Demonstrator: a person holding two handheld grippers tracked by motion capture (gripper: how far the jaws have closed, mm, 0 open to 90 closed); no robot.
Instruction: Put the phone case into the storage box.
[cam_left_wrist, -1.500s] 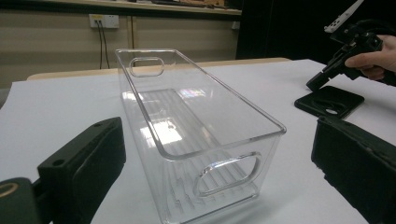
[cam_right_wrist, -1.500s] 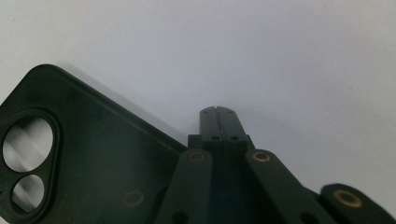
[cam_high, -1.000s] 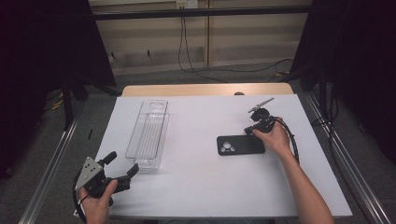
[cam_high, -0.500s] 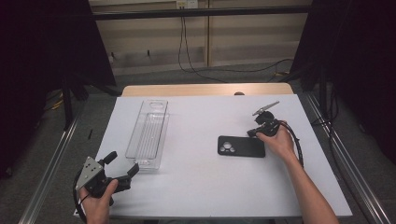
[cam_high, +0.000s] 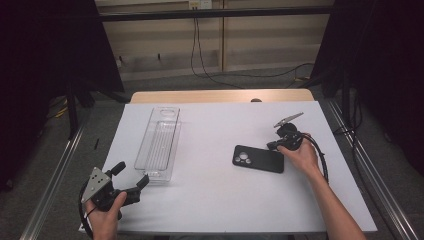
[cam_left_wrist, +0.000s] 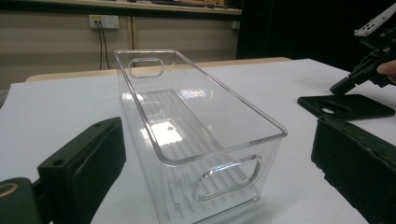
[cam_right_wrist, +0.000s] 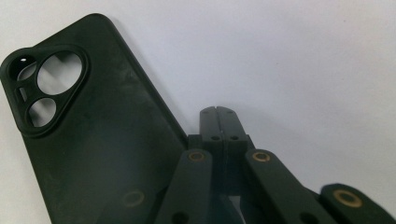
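Right gripper (cam_high: 272, 146): jaws fully closed, empty, tips just beside black phone case (cam_high: 258, 158) edge | Left gripper (cam_high: 131, 179): jaws wide, empty, clear plastic bin (cam_high: 161, 143) directly ahead | Case lay flat on table (cam_high: 215, 200).

This looks like a lab or test room set up for recording, not a home. A table (cam_high: 215, 210) covered with a plain white sheet stands on a grey floor (cam_high: 60, 165), with metal rails (cam_high: 50, 180) running along both sides of it. Dark curtains (cam_high: 45, 60) hang at left and right, closing the spot off. Behind it runs a bare beige wall (cam_high: 260, 40) with a socket plate (cam_high: 199, 4) near the top, and loose black cables (cam_high: 200, 55) drop from it and trail across the floor.
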